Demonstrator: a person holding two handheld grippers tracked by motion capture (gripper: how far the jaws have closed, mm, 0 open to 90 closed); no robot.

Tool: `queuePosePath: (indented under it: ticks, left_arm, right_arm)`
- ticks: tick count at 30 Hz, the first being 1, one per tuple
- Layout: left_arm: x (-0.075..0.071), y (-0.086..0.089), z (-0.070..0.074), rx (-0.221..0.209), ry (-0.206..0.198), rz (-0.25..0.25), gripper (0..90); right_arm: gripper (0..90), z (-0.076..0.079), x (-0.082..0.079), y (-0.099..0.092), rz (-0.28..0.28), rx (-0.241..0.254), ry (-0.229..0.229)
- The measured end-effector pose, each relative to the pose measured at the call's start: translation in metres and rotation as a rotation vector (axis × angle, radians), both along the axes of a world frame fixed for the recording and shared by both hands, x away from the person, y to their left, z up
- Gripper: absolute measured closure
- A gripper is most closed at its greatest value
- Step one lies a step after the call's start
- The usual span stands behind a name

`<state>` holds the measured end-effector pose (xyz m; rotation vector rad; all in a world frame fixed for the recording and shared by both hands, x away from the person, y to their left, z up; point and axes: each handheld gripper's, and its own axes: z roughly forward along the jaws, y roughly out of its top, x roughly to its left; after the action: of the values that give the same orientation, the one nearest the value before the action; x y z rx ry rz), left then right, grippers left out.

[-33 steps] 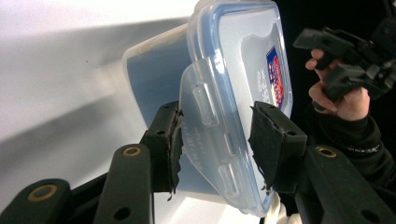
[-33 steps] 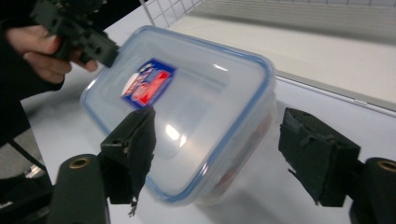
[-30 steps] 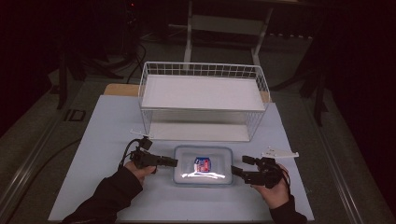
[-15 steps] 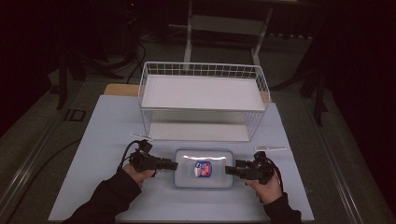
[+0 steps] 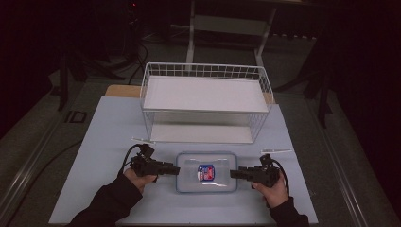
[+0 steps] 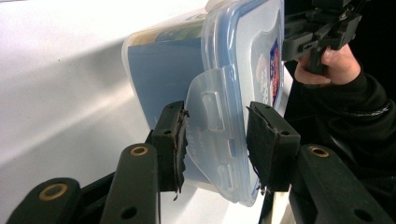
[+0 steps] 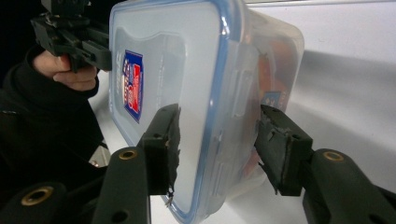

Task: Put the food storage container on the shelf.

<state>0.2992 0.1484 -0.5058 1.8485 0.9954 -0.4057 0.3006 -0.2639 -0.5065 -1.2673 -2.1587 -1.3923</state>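
— Fingers (image 6: pixel 170 140) of the left gripper (image 5: pixel 171 169) pinch the side flap of the container (image 5: pixel 206 171), yes?

— Yes. The right gripper (image 5: pixel 236 174) has just been closing; its jaws stand around the opposite short end, and I cannot tell if they press.

— Where does the container lie?

— Flat on the table (image 5: pixel 108 137), lid up, in front of the wire basket (image 5: pixel 205 101). Its long axis runs left to right, from one gripper to the other.

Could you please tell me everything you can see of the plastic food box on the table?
The box is a clear plastic rectangle with rounded corners, lying flat on the table before the wire basket. Its blue-rimmed lid is on, with a red-and-blue label in the middle and clip flaps at both ends. The left hand-held gripper and right hand-held gripper each straddle an end flap.
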Motion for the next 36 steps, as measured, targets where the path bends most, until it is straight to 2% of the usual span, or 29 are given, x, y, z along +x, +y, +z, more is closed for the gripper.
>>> queuePosePath:
  ticks: [3, 6, 10, 17, 18, 27, 36]
  left_arm:
    - [-0.004, -0.001, 0.002, 0.01, -0.009, 0.006, 58.6]
    - [-0.006, -0.002, 0.006, 0.02, -0.024, 0.014, 58.5]
    - [-0.005, -0.002, 0.011, 0.022, -0.031, 0.027, 58.4]
    - [-0.003, -0.001, 0.023, 0.023, -0.097, 0.033, 58.4]
    - [-0.002, 0.0, 0.025, 0.021, -0.101, 0.034, 58.3]
    - [0.01, 0.001, 0.037, 0.028, -0.159, 0.056, 58.3]
    - [0.023, 0.002, 0.036, 0.035, -0.189, 0.081, 58.0]
  right_arm:
    - [52.7, 0.001, -0.002, -0.001, -0.003, 0.007, 0.014]
    - [52.8, 0.004, -0.004, 0.0, 0.004, -0.012, 0.001]
    - [52.9, 0.007, -0.003, 0.001, 0.006, -0.013, -0.009]
    - [52.8, 0.019, 0.002, 0.003, 0.005, -0.016, -0.055]
    - [52.8, 0.023, 0.006, 0.003, 0.008, -0.013, -0.074]
    - [52.8, 0.031, 0.019, 0.005, 0.002, -0.003, -0.116]
    - [52.6, 0.034, 0.038, 0.009, 0.005, -0.015, -0.166]
